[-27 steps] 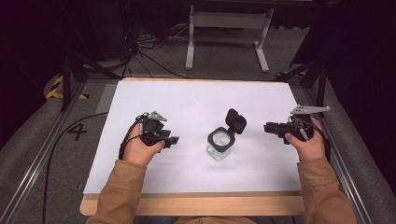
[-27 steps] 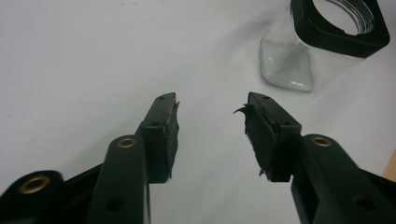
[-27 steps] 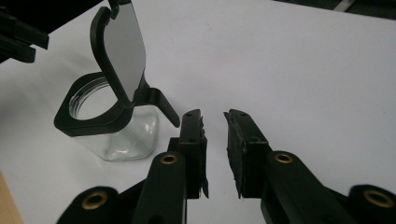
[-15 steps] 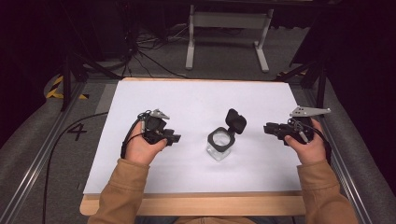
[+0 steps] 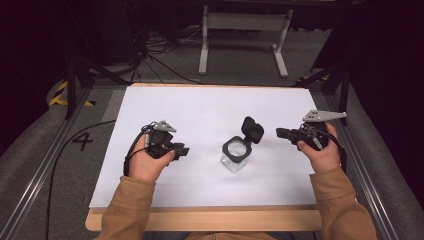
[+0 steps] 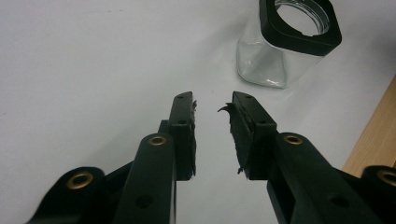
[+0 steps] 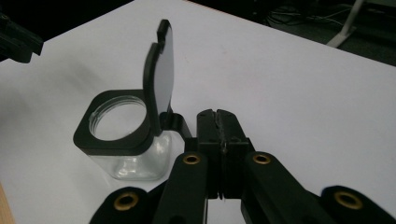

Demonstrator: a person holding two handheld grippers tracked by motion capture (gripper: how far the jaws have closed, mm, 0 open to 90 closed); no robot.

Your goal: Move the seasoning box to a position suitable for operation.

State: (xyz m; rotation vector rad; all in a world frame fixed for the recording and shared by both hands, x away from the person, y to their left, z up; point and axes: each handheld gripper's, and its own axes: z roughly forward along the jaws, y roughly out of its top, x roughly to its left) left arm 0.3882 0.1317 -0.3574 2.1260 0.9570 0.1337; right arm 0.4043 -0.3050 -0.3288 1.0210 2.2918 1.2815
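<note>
Jar (image 5: 235,156) is seen standing upright near the middle of the white sheet (image 5: 210,107), glass-bodied with a black collar; its hinged lid (image 5: 252,129) is tipped up and open. Left gripper (image 5: 178,150) is held low at the jar's left, well apart from it, jaws parted with nothing between them. Right gripper (image 5: 280,133) is held at the jar's right, near the lid hinge, jaws pressed together on nothing. Each gripper is held in one hand.
</note>
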